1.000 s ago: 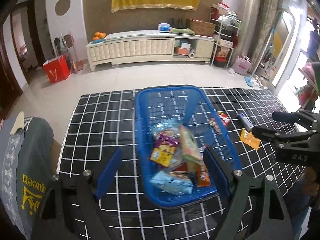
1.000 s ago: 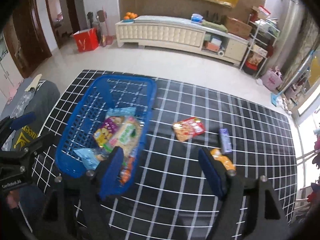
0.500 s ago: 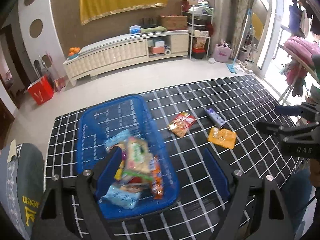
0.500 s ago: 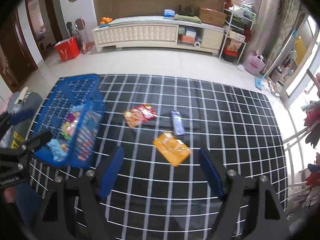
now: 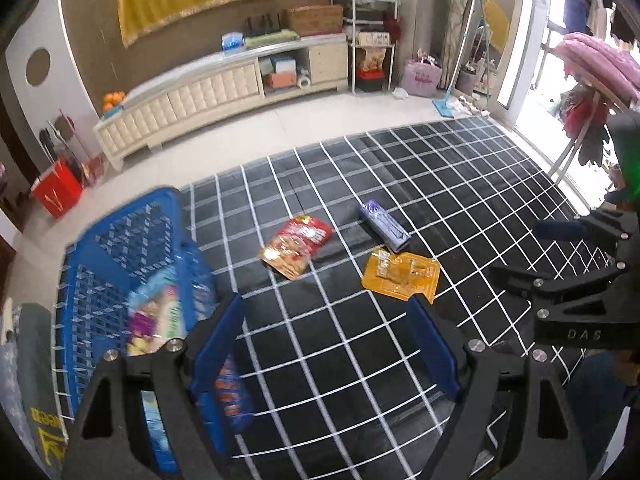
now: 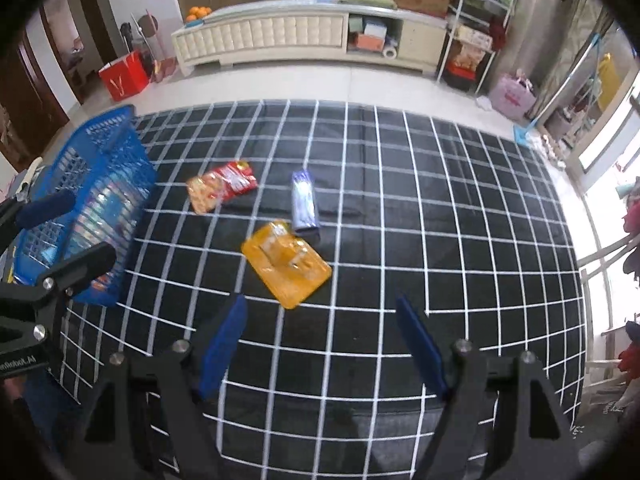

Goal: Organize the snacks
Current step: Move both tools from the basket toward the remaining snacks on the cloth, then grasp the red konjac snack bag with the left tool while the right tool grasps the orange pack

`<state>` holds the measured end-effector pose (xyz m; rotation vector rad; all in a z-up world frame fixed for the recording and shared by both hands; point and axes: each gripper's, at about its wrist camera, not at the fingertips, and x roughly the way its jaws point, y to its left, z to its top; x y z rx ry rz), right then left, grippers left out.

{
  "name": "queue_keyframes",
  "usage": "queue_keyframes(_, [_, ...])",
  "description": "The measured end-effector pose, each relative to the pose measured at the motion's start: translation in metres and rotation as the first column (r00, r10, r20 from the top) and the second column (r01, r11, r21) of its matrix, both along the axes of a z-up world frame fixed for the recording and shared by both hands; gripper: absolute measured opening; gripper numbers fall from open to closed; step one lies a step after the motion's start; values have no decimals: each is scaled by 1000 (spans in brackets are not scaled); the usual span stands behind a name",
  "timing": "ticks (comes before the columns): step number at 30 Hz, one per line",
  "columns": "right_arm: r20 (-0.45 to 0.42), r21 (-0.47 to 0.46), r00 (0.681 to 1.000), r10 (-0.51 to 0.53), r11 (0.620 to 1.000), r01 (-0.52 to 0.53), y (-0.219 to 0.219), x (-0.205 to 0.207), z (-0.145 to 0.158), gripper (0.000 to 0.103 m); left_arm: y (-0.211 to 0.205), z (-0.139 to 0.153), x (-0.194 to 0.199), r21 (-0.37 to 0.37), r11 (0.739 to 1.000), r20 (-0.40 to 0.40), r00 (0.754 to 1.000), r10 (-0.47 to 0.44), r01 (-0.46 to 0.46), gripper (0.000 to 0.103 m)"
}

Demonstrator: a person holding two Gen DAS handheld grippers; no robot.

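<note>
Snacks are split between two places: several packets already lie in the blue basket [image 5: 120, 280] at the left of the black grid mat [image 6: 440, 220], and three are left loose on the mat, namely a red packet [image 6: 222, 190], a purple bar [image 6: 304, 204] and an orange packet [image 6: 286, 264]. The purple bar and the orange packet lie just beside each other, perhaps touching at one corner; the red packet is apart from them, nearer the basket.

Both tongs are released and empty. The right gripper [image 6: 320, 344] is held above the mat with the orange packet just ahead of its blue fingertips [image 6: 224, 340]. The left gripper [image 5: 326, 344] is seen over the basket's edge, its left finger overlapping the basket in view.

The step in hand is judged to be a reach for a loose packet, most likely the orange one. It is best approached from above with the jaws kept wide and closed across a raised edge or the lumpy middle, since a flat foil packet is likely to slip. The purple bar should not be nudged. The basket's near wall should be cleared on the carry.
</note>
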<state>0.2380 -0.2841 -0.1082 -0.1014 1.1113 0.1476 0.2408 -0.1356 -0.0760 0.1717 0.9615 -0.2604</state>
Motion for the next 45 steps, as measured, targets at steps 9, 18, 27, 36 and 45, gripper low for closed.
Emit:
queue_keyframes(9, [-56,24,998,27,999,-25,-11,30,-46,81,-15,-61,42,12,999,-65,996,53,-52,81])
queue_keyframes(18, [-37,58,997,72,996,-70,-6,64,-59,81,-3,-95,89,-48,994,-80,993,91,-96,81])
queue_keyframes(27, [-59,85,993,98,992,-93,-3,89,-74,81,-13,-118,132,85,995,-47,997,59,-55,81])
queue_keyframes(36, [-41,161,995,87,984,-79,-12,97,-71,81,-5,-140,159,91,995,-108,993,45,-36,82])
queue_keyframes(45, [-61,185,996,62,981,-50,-18,102,-81,81,1,-144,164,-15,999,-97,994,51,-52,62])
